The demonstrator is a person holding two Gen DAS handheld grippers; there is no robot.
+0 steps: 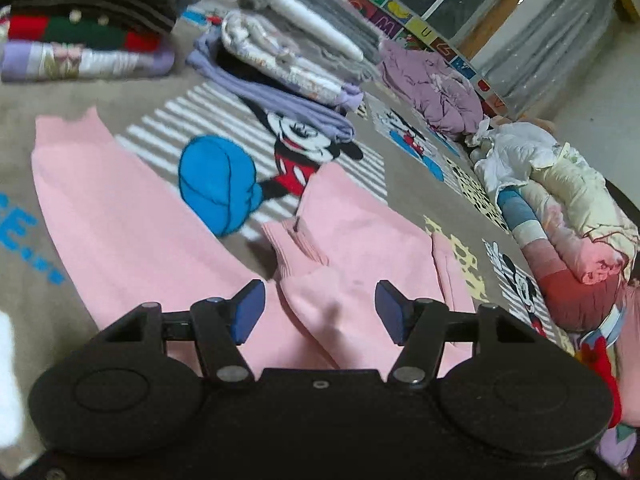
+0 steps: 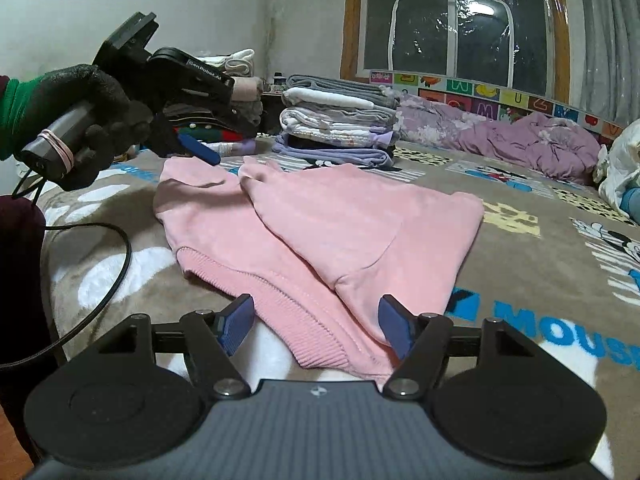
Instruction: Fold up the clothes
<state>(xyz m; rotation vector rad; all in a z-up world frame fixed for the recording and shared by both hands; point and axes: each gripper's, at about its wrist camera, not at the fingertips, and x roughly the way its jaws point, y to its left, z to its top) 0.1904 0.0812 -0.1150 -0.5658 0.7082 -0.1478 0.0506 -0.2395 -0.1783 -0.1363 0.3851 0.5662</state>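
Note:
A pink sweatshirt [image 2: 320, 224] lies spread on the Mickey Mouse blanket [image 2: 540, 264]. In the left wrist view the sweatshirt [image 1: 120, 224] shows a folded-in sleeve with a ribbed cuff [image 1: 296, 248]. My left gripper [image 1: 320, 312] is open, its blue pads either side of the sleeve, not gripping. It also shows in the right wrist view [image 2: 192, 144], held by a black-gloved hand above the garment's far left corner. My right gripper [image 2: 316, 324] is open over the ribbed hem [image 2: 280, 304] at the near edge.
Two stacks of folded clothes [image 2: 340, 128] [image 1: 84, 36] sit at the far side of the bed. Unfolded purple clothes [image 2: 532, 140] and a pale pile [image 1: 552, 200] lie to the right. A black cable [image 2: 116, 272] hangs at left. A window [image 2: 452, 20] is behind.

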